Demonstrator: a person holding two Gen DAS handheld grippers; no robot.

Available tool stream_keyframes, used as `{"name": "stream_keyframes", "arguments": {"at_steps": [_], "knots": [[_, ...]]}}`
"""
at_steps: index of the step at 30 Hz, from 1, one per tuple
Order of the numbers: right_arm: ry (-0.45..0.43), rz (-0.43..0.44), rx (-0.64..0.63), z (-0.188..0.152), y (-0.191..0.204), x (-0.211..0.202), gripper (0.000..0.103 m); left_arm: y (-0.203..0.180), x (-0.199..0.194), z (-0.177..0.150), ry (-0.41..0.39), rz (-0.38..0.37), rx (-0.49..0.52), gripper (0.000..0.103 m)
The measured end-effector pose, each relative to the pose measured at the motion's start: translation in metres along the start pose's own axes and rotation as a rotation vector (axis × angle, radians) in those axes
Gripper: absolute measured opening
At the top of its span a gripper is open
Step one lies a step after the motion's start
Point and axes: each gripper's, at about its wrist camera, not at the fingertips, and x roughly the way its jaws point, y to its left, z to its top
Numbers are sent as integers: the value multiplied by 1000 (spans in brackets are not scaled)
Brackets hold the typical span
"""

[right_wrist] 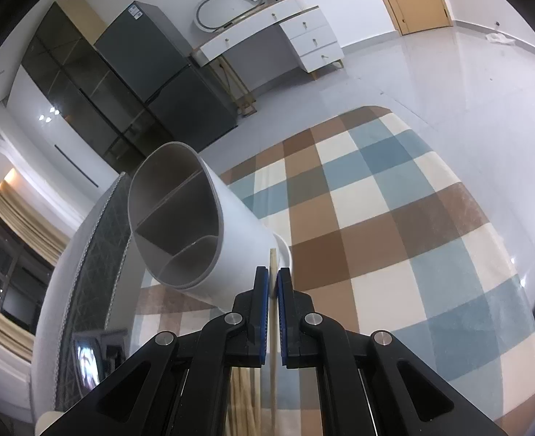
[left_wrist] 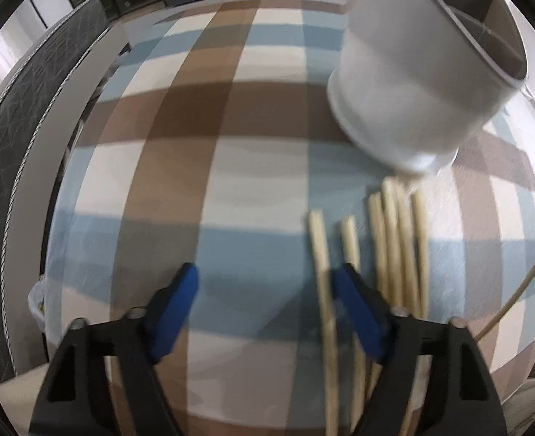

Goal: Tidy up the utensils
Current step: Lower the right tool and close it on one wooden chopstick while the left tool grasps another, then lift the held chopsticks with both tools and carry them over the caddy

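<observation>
Visibly divided holder (right_wrist: 180, 218) empty — right fingers (right_wrist: 273, 283) clamp chopstick (right_wrist: 272, 265); left fingers (left_wrist: 267, 283) apart.

1. The left wrist view looks steeply down, close over the checked cloth (left_wrist: 180, 116), with the chopsticks (left_wrist: 394, 239) at lower right.
2. The right wrist view faces slantwise forward, taking in the room at the top.
3. Both share the white holder (left_wrist: 413, 83) (right_wrist: 231, 225).

A checked cloth (left_wrist: 202, 167) in brown, blue and cream covers the bench. Wooden chopsticks (left_wrist: 398, 247) lie on it beside the right-hand jaw. A white holder (left_wrist: 405, 83) sits beyond them.
</observation>
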Motion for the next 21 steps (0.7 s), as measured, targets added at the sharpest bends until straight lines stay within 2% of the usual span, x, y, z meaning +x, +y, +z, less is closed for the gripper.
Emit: {"name": "stream_keyframes", "arguments": {"at_steps": [1,3,4,5,6,8,10,14,17,21], "knots": [[2,1,0,0,0,1,4,-1,2,3,-3,-18,-4,58],[4,3,-6,1,1,2,4,-6,0,-6,-15,-35,-7,33],[6,1,-11,1,2,2,4,-9,-1,-5,-20,-39,6,24],[7,2,-17,1,2,2,4,-15,-2,-5,-18,-50,26,8],[7,3,-22,2,3,3,4,-19,-1,-4,-13,-66,38,3],[3,6,-37,1,6,2,4,-23,-1,-2,-19,-92,41,2],[-1,9,-61,0,10,1,4,-19,-10,-3,-58,-130,14,2],[-32,23,-128,-7,23,-13,4,-16,-57,-10,-209,-213,-45,2],[-89,32,-204,-16,38,-34,4,-6,-100,-27,-339,-270,-88,2],[-152,46,-281,-28,58,-60,3,3,-141,-36,-472,-305,-85,2]]}}
